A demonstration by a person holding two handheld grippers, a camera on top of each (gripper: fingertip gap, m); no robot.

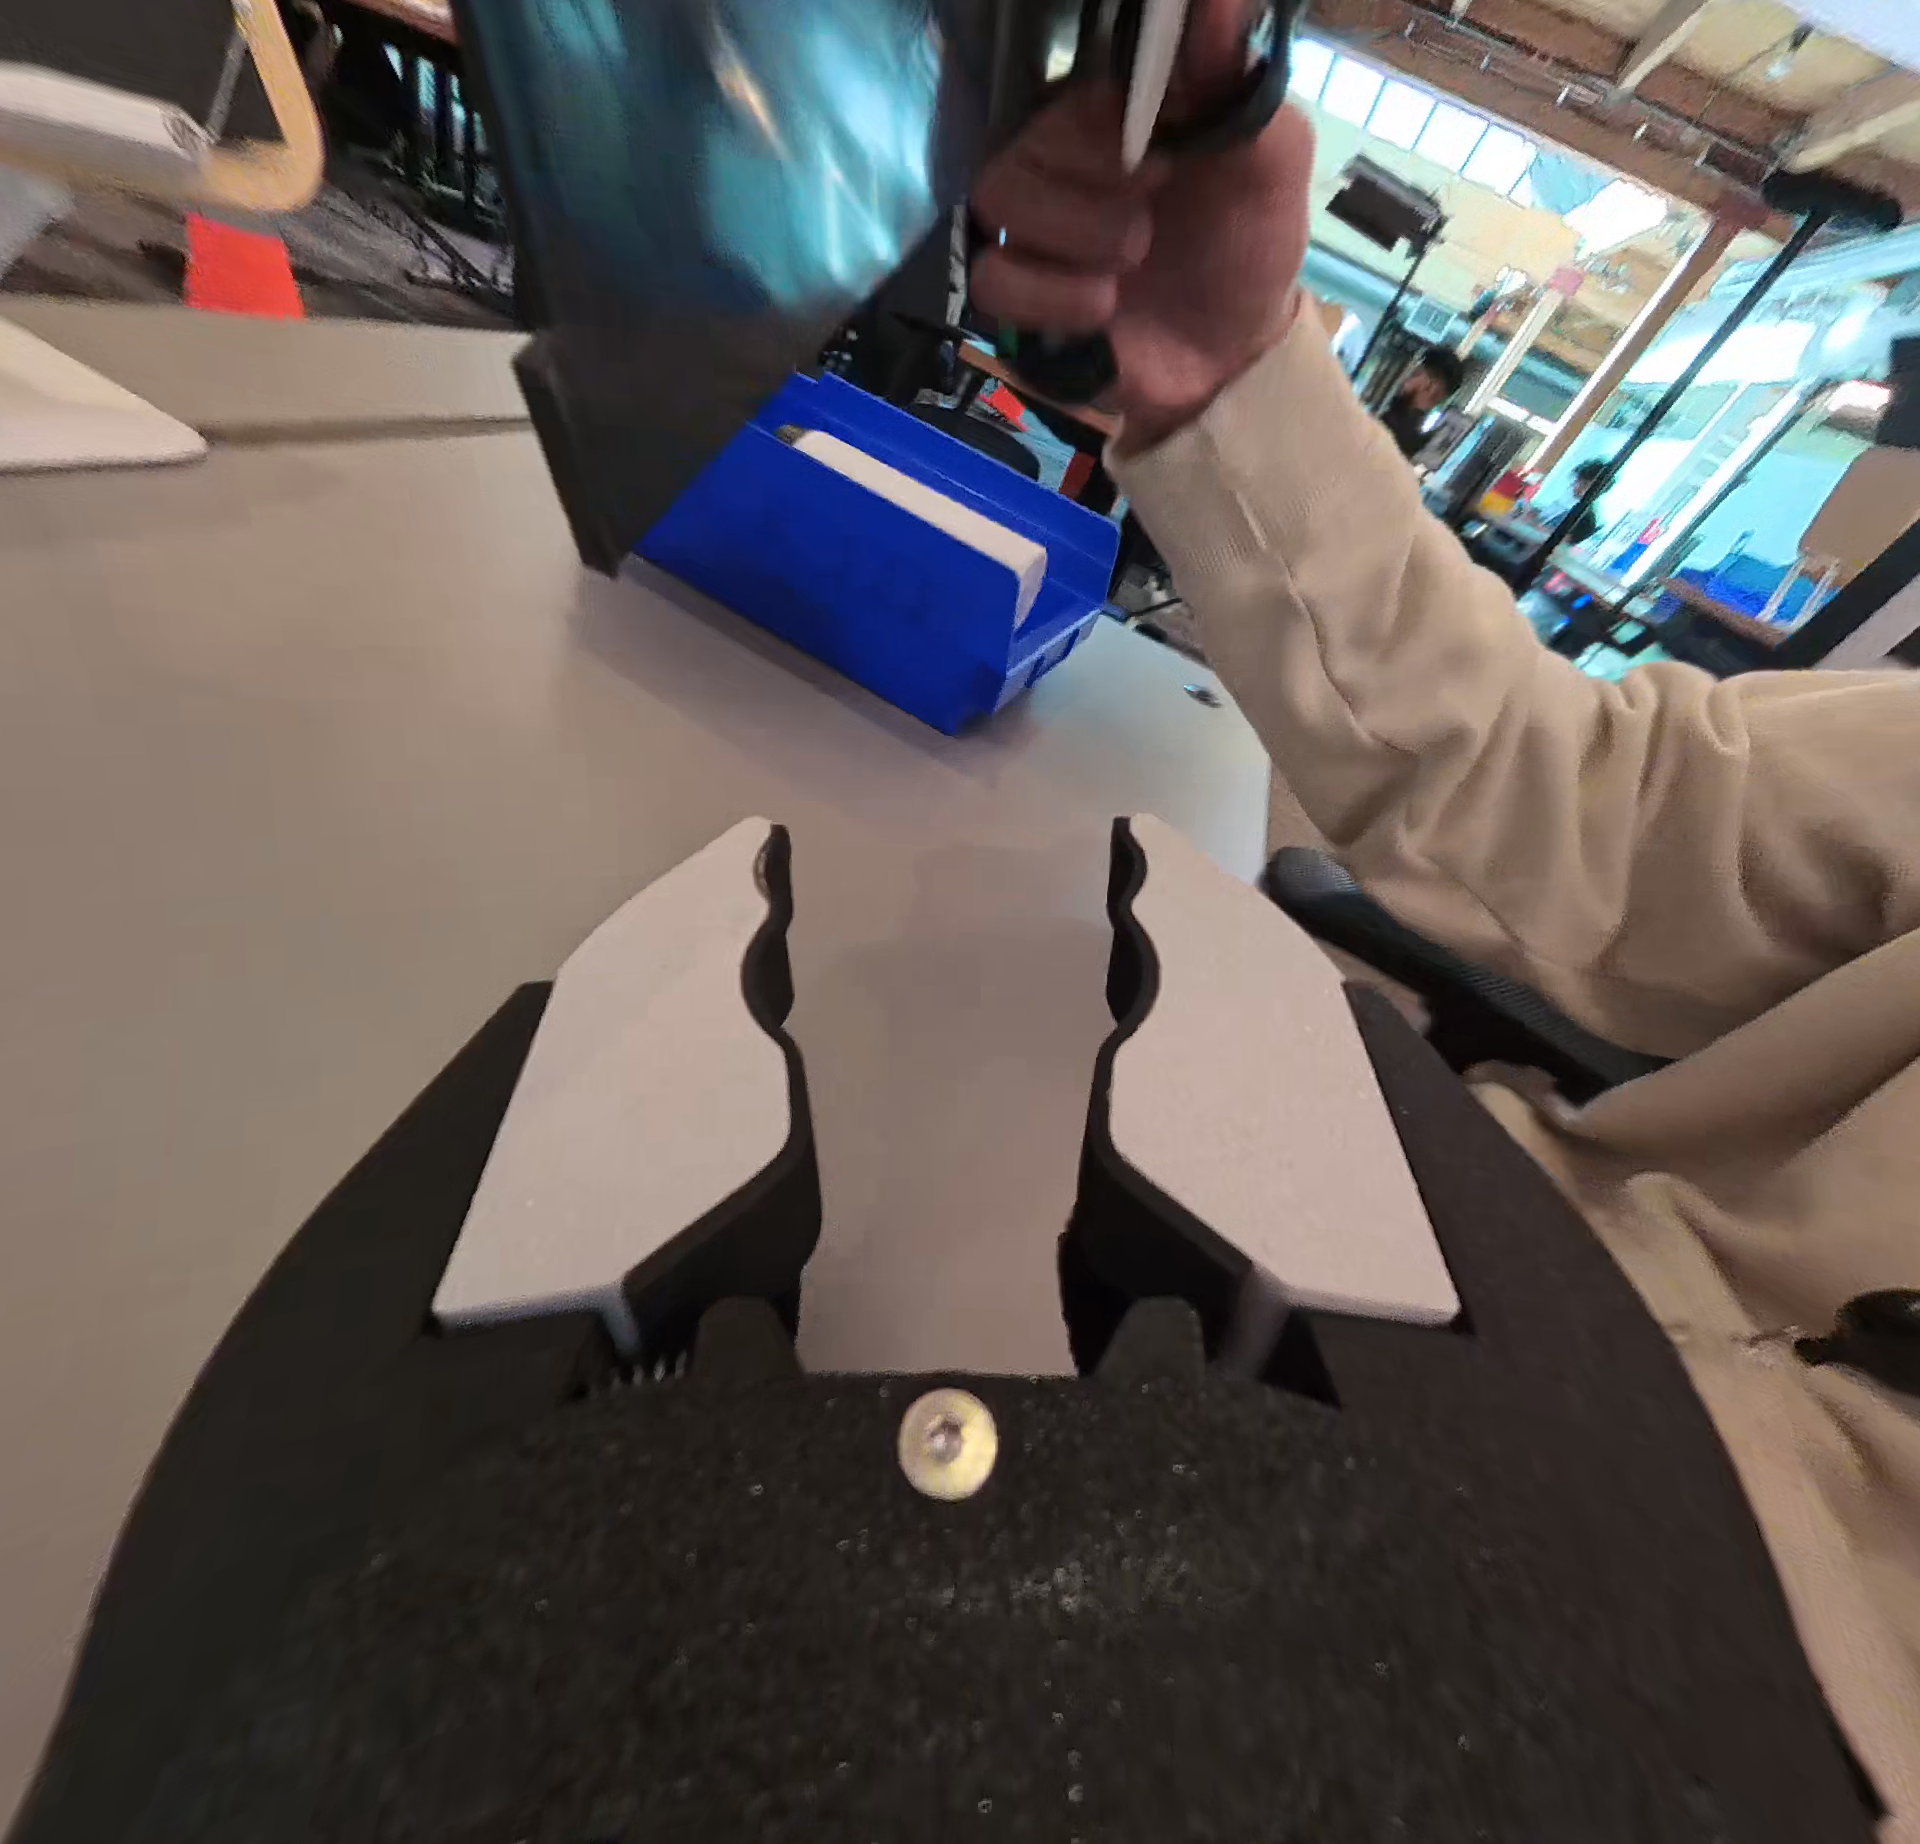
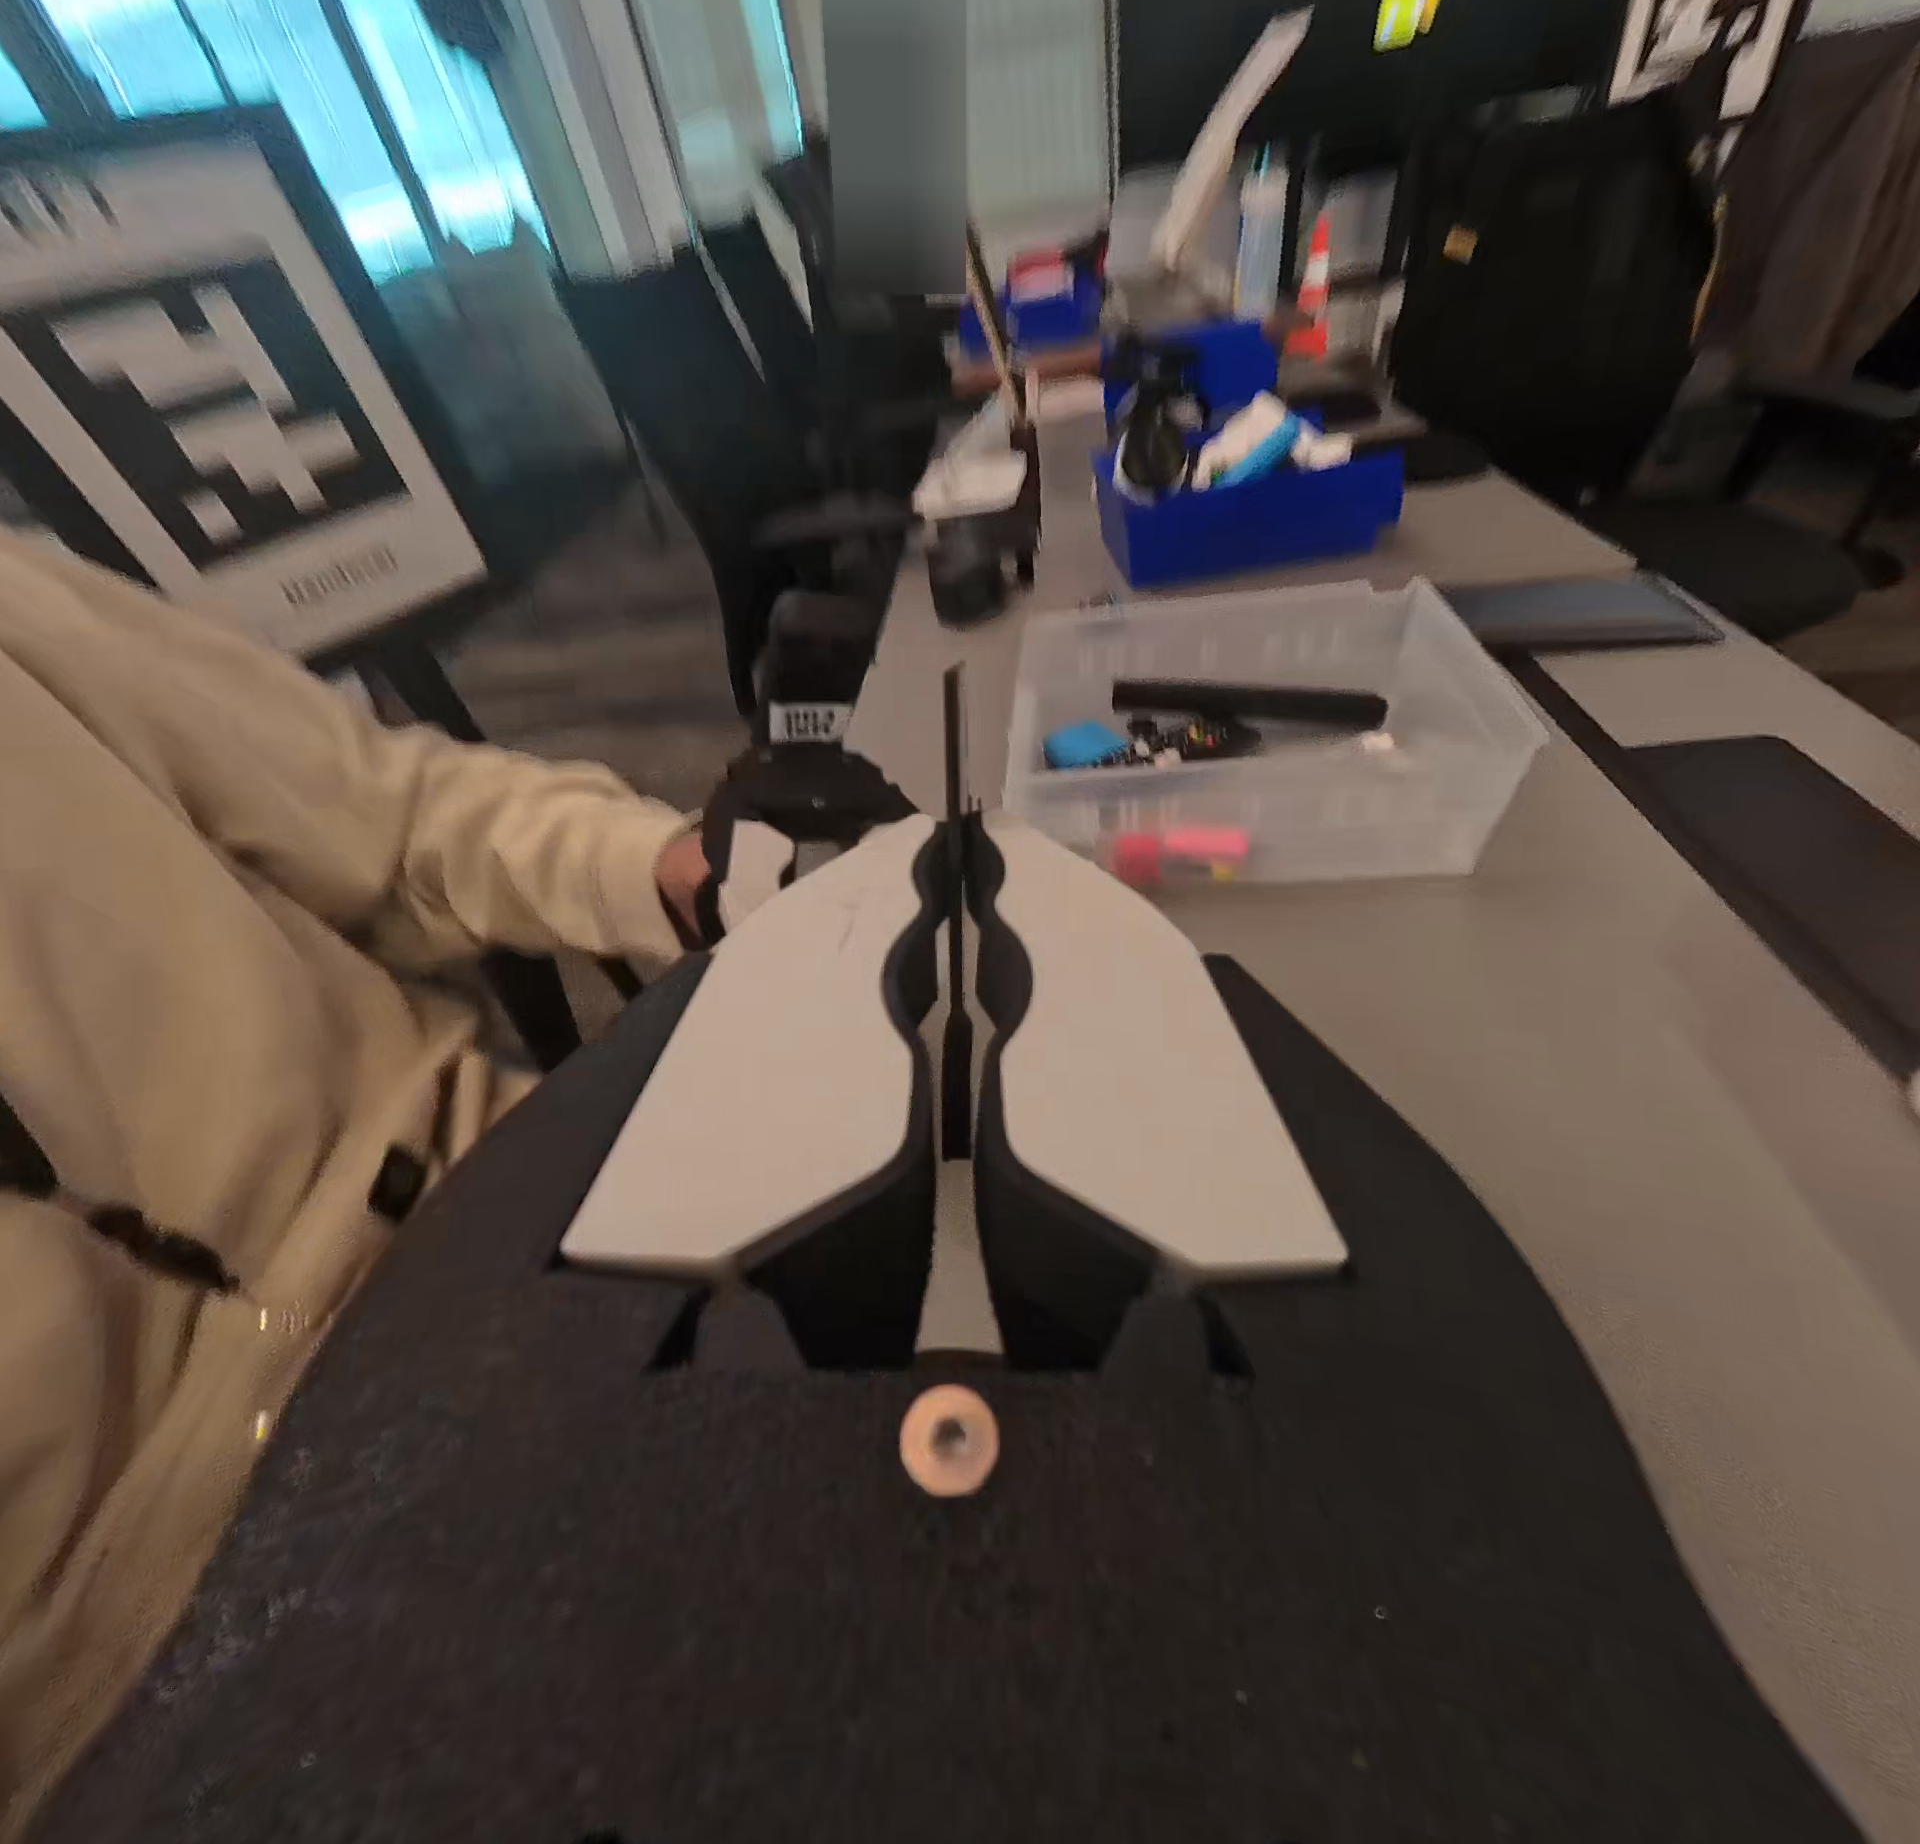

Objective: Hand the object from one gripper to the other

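Note:
A thin, flat black panel with a glossy face (image 1: 707, 184) hangs over the table at the top of the left wrist view, blurred. In the right wrist view it shows edge-on (image 2: 954, 755), and my right gripper (image 2: 956, 844) is shut on it. A hand holds that gripper, whose white finger (image 1: 1153, 59) shows at the panel's upper right. My left gripper (image 1: 945, 838) is open and empty, low over the grey table (image 1: 312, 755), below and in front of the panel. It also shows in the right wrist view (image 2: 790, 818), held by a hand, just left of the panel.
A blue bin (image 1: 883, 599) holding a white block (image 1: 935, 506) stands behind the panel. A clear plastic tub (image 2: 1455, 755) of small items, a second blue bin (image 2: 1247, 527) and a black mat (image 2: 1787, 838) lie to the right. A beige sleeve (image 1: 1455, 703) crosses the table's right edge. The grippers' ends are close to 20 cm from one another.

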